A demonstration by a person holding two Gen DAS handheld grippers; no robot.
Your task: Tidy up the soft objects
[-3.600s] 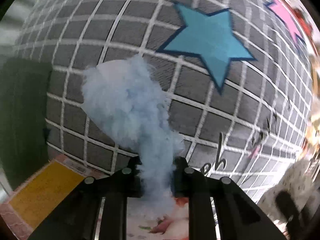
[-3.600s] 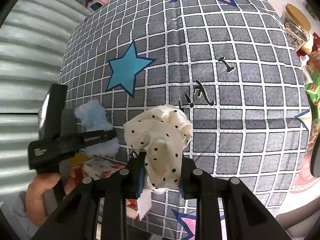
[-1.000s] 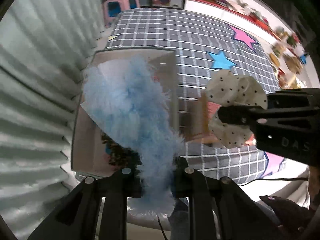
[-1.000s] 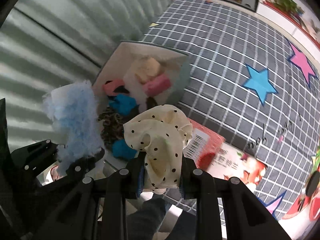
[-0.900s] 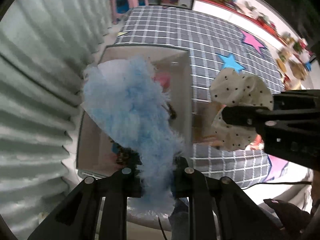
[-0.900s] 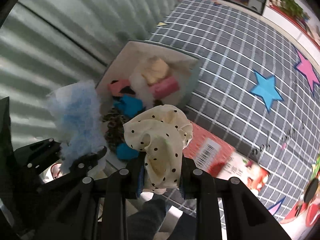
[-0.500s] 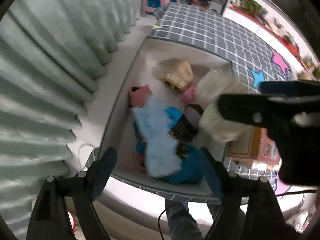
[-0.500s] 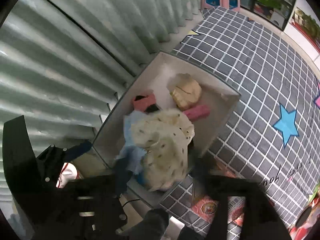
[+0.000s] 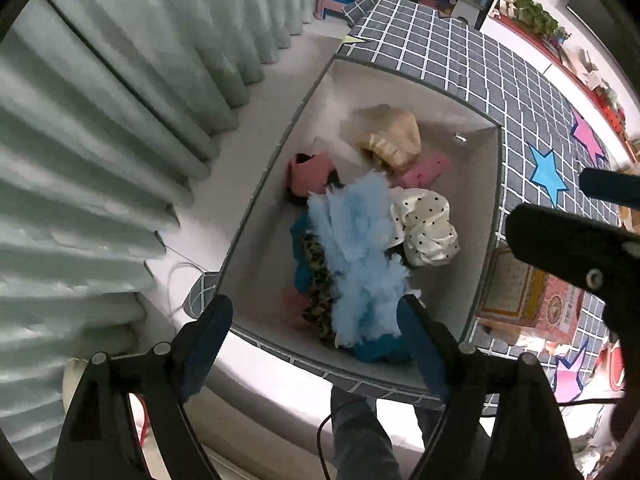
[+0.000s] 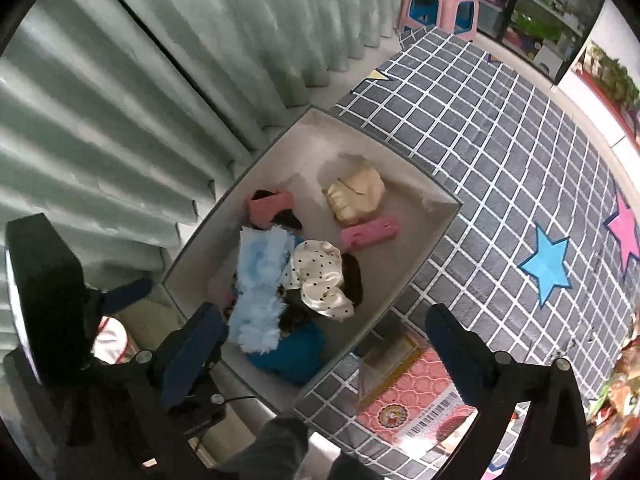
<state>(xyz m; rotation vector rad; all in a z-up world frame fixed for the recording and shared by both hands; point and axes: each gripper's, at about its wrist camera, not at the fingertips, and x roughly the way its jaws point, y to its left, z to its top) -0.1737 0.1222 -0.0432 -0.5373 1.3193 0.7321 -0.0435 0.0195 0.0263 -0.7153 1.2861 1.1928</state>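
- Left hand-held gripper [image 9: 312,316] held above the storage box [image 9: 486,216], jaws spread wide, gripping nothing.
- Right hand-held gripper [image 10: 326,330] over the box's near corner, jaws opening, nothing between them.
- Fluffy blue scrunchie [image 9: 356,252] lying in the box atop other soft items.
- Cream polka-dot scrunchie [image 9: 426,226] touching its right side.
- Box set on a checked star-print cloth [image 10: 500,168].

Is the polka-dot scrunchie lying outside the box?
No, the polka-dot scrunchie lies inside the box, beside the fluffy blue scrunchie.
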